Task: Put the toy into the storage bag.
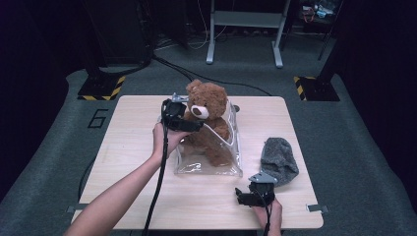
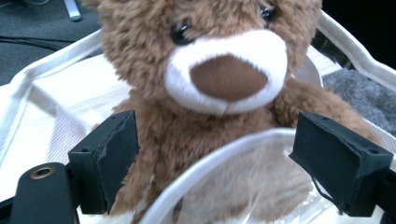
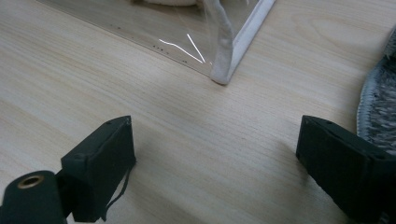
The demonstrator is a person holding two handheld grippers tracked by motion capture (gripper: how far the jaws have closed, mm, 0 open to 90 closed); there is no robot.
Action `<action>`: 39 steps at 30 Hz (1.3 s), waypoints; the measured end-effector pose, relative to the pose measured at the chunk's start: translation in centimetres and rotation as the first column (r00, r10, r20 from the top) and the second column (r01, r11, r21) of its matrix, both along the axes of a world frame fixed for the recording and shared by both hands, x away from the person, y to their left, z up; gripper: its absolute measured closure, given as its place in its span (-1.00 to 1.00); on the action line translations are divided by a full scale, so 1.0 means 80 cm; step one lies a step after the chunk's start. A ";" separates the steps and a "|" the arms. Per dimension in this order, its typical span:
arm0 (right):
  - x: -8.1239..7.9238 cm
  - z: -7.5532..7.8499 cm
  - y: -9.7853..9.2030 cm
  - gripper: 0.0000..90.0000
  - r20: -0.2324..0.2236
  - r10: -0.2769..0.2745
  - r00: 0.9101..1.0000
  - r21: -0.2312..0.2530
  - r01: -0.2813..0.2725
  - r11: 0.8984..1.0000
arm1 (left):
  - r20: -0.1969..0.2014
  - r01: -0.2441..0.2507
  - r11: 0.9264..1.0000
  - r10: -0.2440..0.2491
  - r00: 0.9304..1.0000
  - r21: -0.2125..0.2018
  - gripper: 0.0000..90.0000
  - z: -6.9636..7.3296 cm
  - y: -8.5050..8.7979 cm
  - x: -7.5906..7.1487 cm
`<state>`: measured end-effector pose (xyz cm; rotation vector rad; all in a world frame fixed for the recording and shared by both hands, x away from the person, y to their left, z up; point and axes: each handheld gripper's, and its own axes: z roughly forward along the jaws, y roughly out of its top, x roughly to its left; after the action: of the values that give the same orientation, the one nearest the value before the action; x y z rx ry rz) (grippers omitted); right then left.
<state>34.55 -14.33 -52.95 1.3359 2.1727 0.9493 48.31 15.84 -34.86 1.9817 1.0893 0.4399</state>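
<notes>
A brown teddy bear (image 1: 209, 105) sits upright inside a clear plastic bag (image 1: 211, 164) with white trim, in the middle of the wooden table (image 1: 133, 147). My left gripper (image 1: 196, 125) is held at the bear's left side, level with its chest. In the left gripper view the bear (image 2: 224, 70) is close up and my left gripper (image 2: 215, 154) is open, its jaws wide apart around the bag's white rim (image 2: 210, 163) without pressing it. Near the front edge my right gripper (image 1: 239, 196) rests low over the table, open (image 3: 215, 158) with nothing between its jaws. The bag's corner (image 3: 224, 56) lies ahead of it.
A grey knitted cloth (image 1: 279, 160) lies on the table to the right of the bag, just beyond the right gripper, and its edge (image 3: 380, 107) reaches the right jaw's side. Bare wood lies at the table's left and front.
</notes>
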 end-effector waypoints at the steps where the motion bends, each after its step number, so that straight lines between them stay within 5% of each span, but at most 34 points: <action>1: 0.000 0.000 0.000 -0.76 0.000 0.000 1.000 0.000 0.000 1.000 | 0.002 -0.002 1.000 0.002 1.000 -0.011 -0.72 0.001 0.003 -0.002; 13: 0.000 0.000 0.000 -0.76 -0.002 0.003 1.000 -0.003 -0.003 1.000 | 0.028 -0.010 1.000 0.011 1.000 -0.024 -0.77 0.016 0.060 -0.035; 21: 0.000 0.000 0.000 -0.76 0.002 0.000 1.000 0.000 0.000 1.000 | 0.018 -0.054 0.998 0.054 0.998 -0.022 -0.80 0.004 0.108 -0.056; 30: 0.000 0.000 0.000 -0.76 0.001 0.003 1.000 -0.007 -0.003 1.000 | -0.026 -0.144 0.989 0.143 0.989 -0.020 -0.81 -0.041 0.155 -0.080; 39: 0.000 0.000 0.000 -0.76 0.006 0.002 1.000 -0.008 -0.002 1.000 | -0.103 -0.227 0.974 0.228 0.968 0.019 -0.82 -0.122 0.196 -0.112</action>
<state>34.56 -14.33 -52.99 1.3255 2.1719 0.9433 39.35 31.53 -44.63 1.9106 1.3918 0.4641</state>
